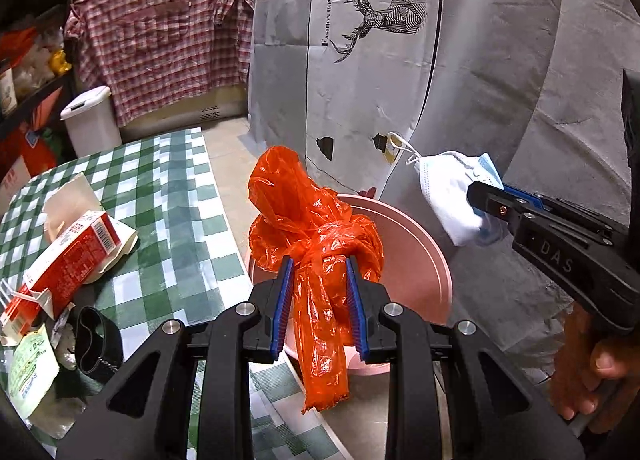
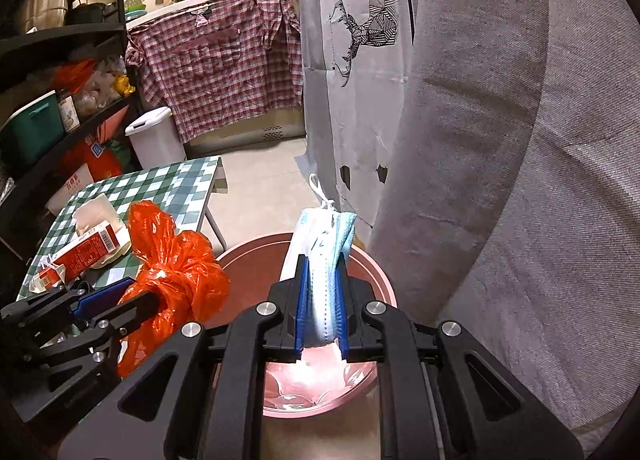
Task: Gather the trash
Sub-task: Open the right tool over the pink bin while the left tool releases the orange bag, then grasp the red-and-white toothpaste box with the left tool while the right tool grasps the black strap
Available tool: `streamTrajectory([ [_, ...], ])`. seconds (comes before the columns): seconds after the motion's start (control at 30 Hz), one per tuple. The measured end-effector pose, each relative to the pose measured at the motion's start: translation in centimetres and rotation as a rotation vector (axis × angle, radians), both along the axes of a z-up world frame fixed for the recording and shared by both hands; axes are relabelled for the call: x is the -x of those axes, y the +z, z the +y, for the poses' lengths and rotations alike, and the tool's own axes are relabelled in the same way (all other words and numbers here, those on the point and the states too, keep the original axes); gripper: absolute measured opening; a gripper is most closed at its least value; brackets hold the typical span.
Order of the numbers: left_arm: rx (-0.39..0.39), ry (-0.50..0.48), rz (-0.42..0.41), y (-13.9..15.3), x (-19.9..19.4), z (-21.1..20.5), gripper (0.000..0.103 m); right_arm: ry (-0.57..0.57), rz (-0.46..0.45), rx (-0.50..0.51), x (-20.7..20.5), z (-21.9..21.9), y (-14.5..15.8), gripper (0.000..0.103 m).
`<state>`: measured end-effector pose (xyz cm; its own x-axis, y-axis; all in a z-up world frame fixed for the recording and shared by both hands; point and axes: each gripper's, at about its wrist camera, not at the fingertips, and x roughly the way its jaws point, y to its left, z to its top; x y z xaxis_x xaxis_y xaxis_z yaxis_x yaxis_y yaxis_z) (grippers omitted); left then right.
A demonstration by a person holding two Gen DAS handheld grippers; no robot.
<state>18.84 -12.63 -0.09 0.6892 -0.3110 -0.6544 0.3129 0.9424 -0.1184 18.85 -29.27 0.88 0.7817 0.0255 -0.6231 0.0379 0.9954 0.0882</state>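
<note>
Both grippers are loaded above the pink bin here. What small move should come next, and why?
Probably open the right gripper: its face mask hangs directly over the pink bin, so it should drop inside. The left gripper also holds the orange bag over the bin and could follow.

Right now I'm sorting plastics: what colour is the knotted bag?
Orange-red, translucent plastic bag; it shows best in the left wrist view.

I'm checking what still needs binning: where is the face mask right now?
The face mask is pinched in the right gripper, held above the pink bin, right of the orange plastic bag.
</note>
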Motion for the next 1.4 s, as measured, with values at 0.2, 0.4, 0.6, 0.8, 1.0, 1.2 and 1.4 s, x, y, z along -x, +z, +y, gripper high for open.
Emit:
streamTrajectory([
  [0.2, 0.002, 0.013, -0.004, 0.2, -0.1, 0.2, 0.047, -0.038, 0.001, 0.017, -0.2, 0.0, -0.3, 0.047],
  [0.4, 0.017, 0.034, -0.018, 0.8, 0.1, 1.5, 0.047, -0.027, -0.004, 0.018, 0.1, 0.3, -0.3, 0.047],
  [0.6, 0.016, 0.042, -0.041, 1.5, 0.7, 2.8, 0.047, -0.02, -0.021, 0.015, 0.5, 1.2, 0.3, 0.047],
  [0.8, 0.025, 0.064, -0.056, 2.1, 1.2, 4.5, 0.045, 0.003, -0.042, 0.025, 1.2, 2.8, 0.9, 0.047],
  [1.0, 0.04, 0.084, -0.074, 3.0, 1.9, 6.4, 0.04, 0.034, -0.07, 0.041, 1.8, 4.7, 1.7, 0.047],
  [1.2, 0.045, 0.104, -0.093, 3.8, 2.6, 8.9, 0.032, 0.078, -0.077, 0.039, 2.1, 6.9, 2.1, 0.031],
  [1.4, 0.047, 0.153, -0.116, 4.8, 3.2, 13.0, 0.026, 0.12, -0.083, 0.007, 2.2, 9.3, 2.5, 0.013],
])
